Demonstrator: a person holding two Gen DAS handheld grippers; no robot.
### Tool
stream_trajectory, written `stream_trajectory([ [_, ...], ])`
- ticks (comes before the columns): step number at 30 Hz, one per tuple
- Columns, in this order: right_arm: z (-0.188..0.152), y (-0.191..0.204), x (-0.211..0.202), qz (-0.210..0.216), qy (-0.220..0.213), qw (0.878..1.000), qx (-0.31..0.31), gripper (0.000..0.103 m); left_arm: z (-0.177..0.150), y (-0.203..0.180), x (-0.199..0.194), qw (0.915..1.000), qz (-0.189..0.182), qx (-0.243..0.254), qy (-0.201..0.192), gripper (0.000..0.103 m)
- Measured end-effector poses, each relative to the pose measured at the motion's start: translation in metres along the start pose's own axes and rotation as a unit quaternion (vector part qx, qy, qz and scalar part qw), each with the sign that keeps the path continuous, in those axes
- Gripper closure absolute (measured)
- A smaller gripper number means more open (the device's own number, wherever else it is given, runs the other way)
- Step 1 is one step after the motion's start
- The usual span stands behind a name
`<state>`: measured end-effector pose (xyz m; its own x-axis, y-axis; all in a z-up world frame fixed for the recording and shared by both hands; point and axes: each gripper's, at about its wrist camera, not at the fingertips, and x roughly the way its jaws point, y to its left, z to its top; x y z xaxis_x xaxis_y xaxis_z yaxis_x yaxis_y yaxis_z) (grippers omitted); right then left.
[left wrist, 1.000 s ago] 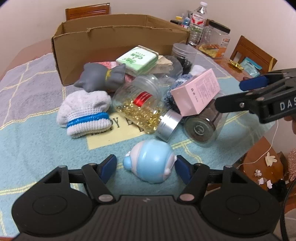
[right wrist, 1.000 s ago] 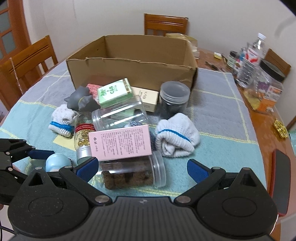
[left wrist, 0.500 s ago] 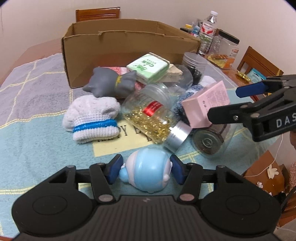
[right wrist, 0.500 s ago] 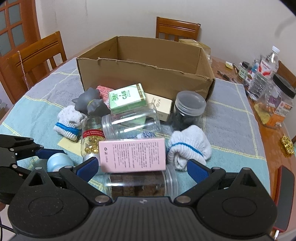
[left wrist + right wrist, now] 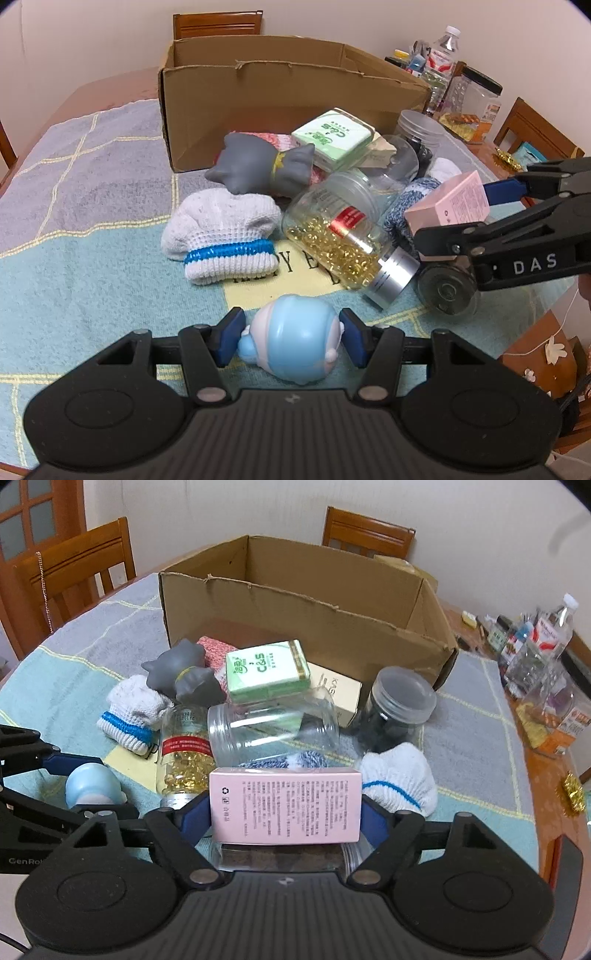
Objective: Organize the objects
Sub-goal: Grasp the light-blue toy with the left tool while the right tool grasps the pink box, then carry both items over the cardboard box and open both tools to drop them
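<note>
Left wrist view: the left gripper pinches the blue round toy between its blue pads, low over the tablecloth near its front edge. In the right wrist view, the right gripper clamps the pink box by its two ends, above a brown-filled jar. The open cardboard box stands toward the far edge, behind the pile

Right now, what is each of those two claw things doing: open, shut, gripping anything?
Left gripper: shut on the blue toy.
Right gripper: shut on the pink box.
</note>
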<state>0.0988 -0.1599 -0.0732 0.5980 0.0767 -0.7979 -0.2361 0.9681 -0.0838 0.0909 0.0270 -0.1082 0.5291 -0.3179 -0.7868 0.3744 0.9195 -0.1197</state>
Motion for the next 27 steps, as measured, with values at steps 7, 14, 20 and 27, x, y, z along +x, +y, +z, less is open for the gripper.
stream_trajectory([
  [7, 0.006, -0.008, -0.007, 0.008, -0.001, 1.0, 0.018, 0.019, 0.01, -0.001, -0.009, 0.9999, -0.001, 0.017, 0.003, 0.048],
  [14, 0.029, -0.022, -0.021, -0.015, -0.026, 0.999, 0.021, 0.019, 0.04, 0.003, -0.027, 0.9997, 0.007, 0.023, -0.009, 0.049],
  [20, 0.063, -0.038, -0.031, 0.005, -0.055, 0.998, 0.02, 0.019, 0.088, 0.006, -0.041, 0.9982, 0.014, 0.038, -0.045, 0.049],
  [27, 0.117, -0.057, -0.03, 0.004, -0.091, 0.996, 0.013, 0.019, 0.166, 0.007, -0.043, 0.9921, 0.037, 0.064, -0.101, 0.049],
])
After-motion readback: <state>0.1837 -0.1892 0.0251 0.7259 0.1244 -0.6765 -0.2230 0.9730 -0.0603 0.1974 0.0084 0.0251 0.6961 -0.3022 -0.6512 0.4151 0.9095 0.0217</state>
